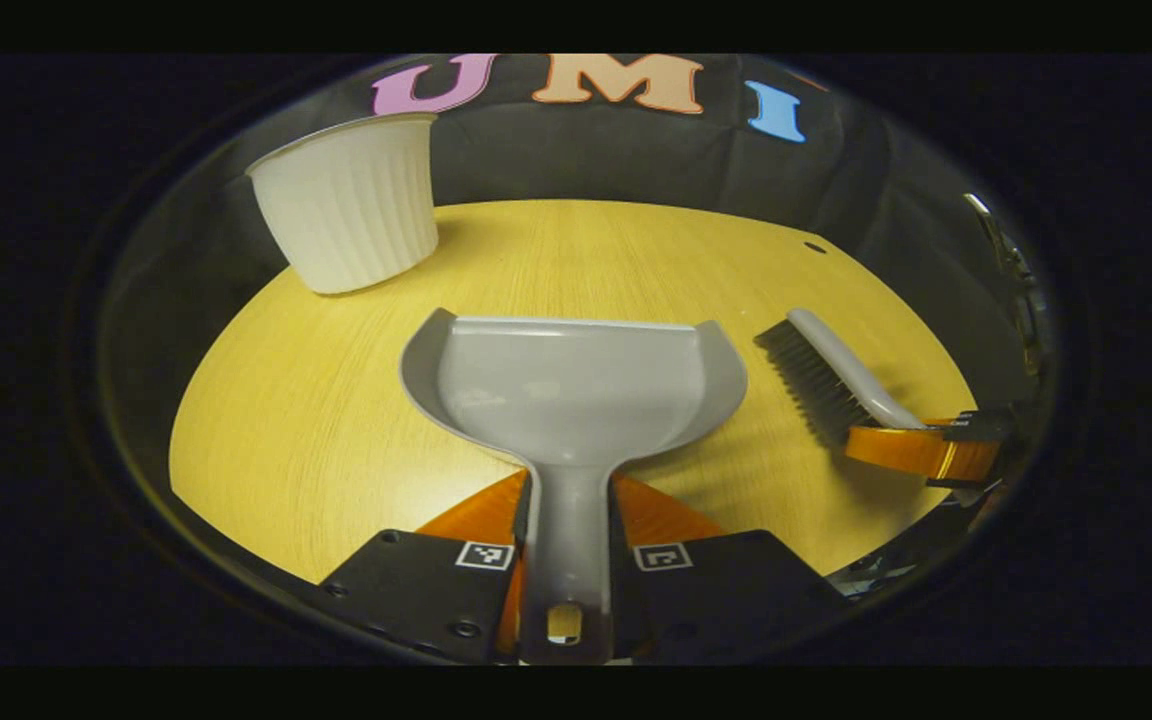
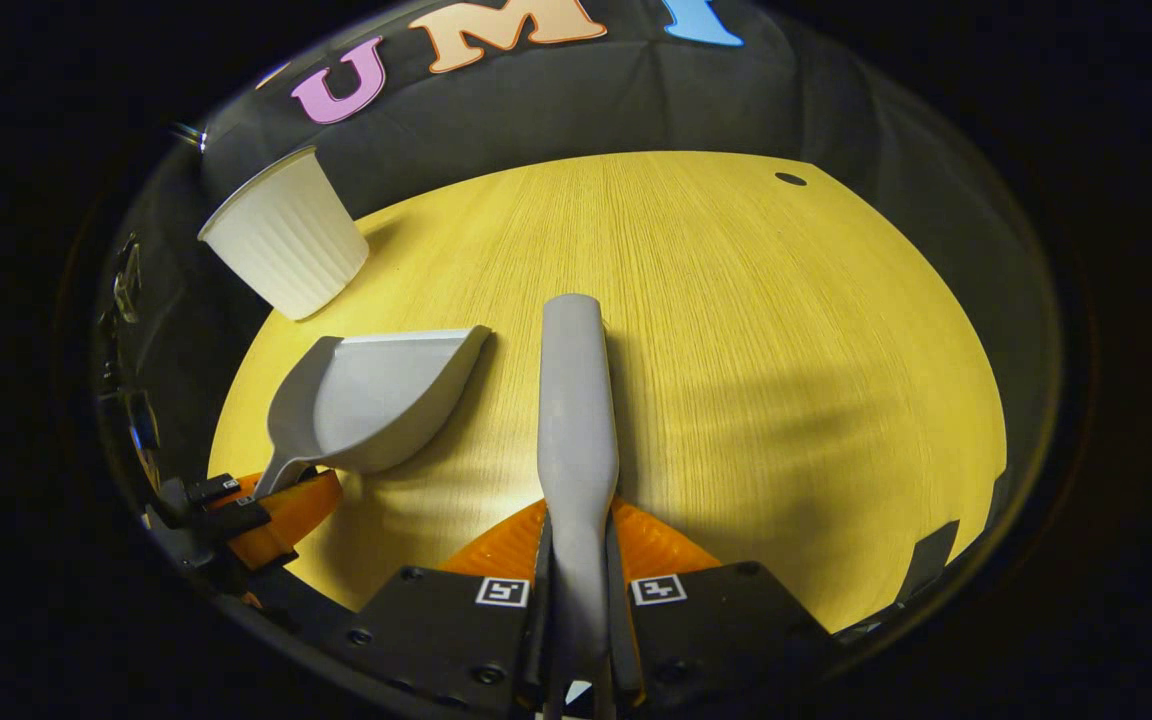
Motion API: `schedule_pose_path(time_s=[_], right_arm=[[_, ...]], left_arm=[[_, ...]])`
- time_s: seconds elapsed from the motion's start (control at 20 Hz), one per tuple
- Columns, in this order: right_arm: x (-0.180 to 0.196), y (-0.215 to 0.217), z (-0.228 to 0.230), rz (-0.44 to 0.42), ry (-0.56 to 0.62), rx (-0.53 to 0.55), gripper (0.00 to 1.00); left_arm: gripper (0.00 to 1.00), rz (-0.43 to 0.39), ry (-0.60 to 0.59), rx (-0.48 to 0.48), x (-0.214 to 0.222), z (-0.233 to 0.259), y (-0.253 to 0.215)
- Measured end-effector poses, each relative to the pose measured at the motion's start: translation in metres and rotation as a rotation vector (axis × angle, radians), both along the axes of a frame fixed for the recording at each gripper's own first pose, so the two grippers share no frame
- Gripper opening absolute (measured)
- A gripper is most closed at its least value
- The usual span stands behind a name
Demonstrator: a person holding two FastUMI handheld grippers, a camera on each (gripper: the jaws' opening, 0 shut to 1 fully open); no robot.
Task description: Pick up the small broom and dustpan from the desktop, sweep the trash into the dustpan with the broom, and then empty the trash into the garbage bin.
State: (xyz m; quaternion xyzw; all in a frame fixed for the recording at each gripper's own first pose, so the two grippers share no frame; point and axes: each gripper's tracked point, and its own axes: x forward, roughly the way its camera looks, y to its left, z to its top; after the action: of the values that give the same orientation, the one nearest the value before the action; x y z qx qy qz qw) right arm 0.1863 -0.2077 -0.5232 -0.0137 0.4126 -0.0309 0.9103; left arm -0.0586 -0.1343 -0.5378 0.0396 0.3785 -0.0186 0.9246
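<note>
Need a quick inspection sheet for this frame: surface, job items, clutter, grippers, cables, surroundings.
Surface: round wooden desktop, pale yellow grain, one small dark spot near the far edge.
Job's things: grey dustpan, held by its handle, its pan empty. Small broom, grey handle, dark bristles visible in the left gripper view. White ribbed garbage bin standing upright at the far left of the desktop.
Clutter: no trash seen on the desktop or in the dustpan.
Grippers: left gripper shut on the dustpan handle; right gripper shut on the broom handle.
Cables: nothing seen.
Surroundings: black cloth wall behind the desktop.
</note>
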Motion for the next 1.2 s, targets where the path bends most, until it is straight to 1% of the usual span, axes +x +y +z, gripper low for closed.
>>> schedule_pose_path(time_s=[0.1, 0.15, 0.2, 0.25, 0.3, 0.35, 0.45, 0.5, 0.55, 0.6, 0.65, 0.7, 0.8, 0.95, 1.1, 1.2], right_arm=[[-0.003, 0.000, -0.007, -0.004, 0.027, 0.004, 0.22], [-0.006, 0.001, -0.009, -0.001, 0.034, 0.009, 0.21], [-0.008, 0.003, -0.009, 0.007, 0.036, 0.016, 0.24], [-0.010, 0.007, -0.012, 0.017, 0.046, 0.024, 0.28], [-0.014, 0.010, -0.015, 0.033, 0.062, 0.030, 0.35], [-0.013, 0.014, -0.014, 0.041, 0.058, 0.031, 0.52], [-0.013, 0.014, -0.013, 0.046, 0.053, 0.041, 0.66], [-0.013, 0.016, -0.012, 0.049, 0.051, 0.043, 0.68], [-0.015, 0.017, -0.011, 0.052, 0.046, 0.039, 0.86], [-0.015, 0.017, -0.009, 0.054, 0.036, 0.037, 0.87], [-0.016, 0.016, -0.007, 0.054, 0.022, 0.037, 0.93], [-0.017, 0.016, 0.002, 0.054, -0.004, 0.044, 0.93], [-0.016, 0.019, 0.025, 0.054, -0.071, 0.080, 0.94], [-0.024, 0.029, 0.080, 0.049, -0.198, 0.155, 0.93], [-0.031, 0.040, 0.152, 0.061, -0.379, 0.195, 0.93], [-0.040, 0.049, 0.203, 0.077, -0.509, 0.199, 0.93]], left_arm=[[0.30, 0.005, 0.015, 0.024, -0.003, -0.008, 0.005], [0.33, 0.002, 0.012, 0.021, -0.004, -0.012, 0.004], [0.34, 0.007, 0.008, 0.021, -0.005, -0.013, 0.004], [0.38, 0.006, 0.000, 0.018, -0.006, -0.011, 0.002], [0.45, 0.005, -0.006, 0.012, -0.006, -0.012, 0.000], [0.67, 0.005, -0.004, 0.011, -0.009, -0.013, -0.001], [0.77, 0.021, -0.005, 0.030, -0.015, -0.010, 0.002], [0.77, 0.029, -0.007, 0.029, -0.017, -0.009, 0.002], [0.78, 0.041, -0.014, 0.022, -0.018, -0.009, 0.003], [0.81, 0.053, -0.023, 0.014, -0.019, -0.007, 0.005], [0.85, 0.064, -0.042, 0.007, -0.020, -0.003, 0.006], [0.87, 0.067, -0.067, -0.001, -0.022, 0.004, 0.006], [0.87, 0.064, -0.131, -0.006, -0.026, 0.029, 0.004], [0.87, 0.079, -0.229, -0.004, -0.033, 0.073, 0.002], [0.87, 0.089, -0.383, -0.021, -0.033, 0.142, 0.000], [0.86, 0.097, -0.507, -0.034, -0.033, 0.199, -0.001]])
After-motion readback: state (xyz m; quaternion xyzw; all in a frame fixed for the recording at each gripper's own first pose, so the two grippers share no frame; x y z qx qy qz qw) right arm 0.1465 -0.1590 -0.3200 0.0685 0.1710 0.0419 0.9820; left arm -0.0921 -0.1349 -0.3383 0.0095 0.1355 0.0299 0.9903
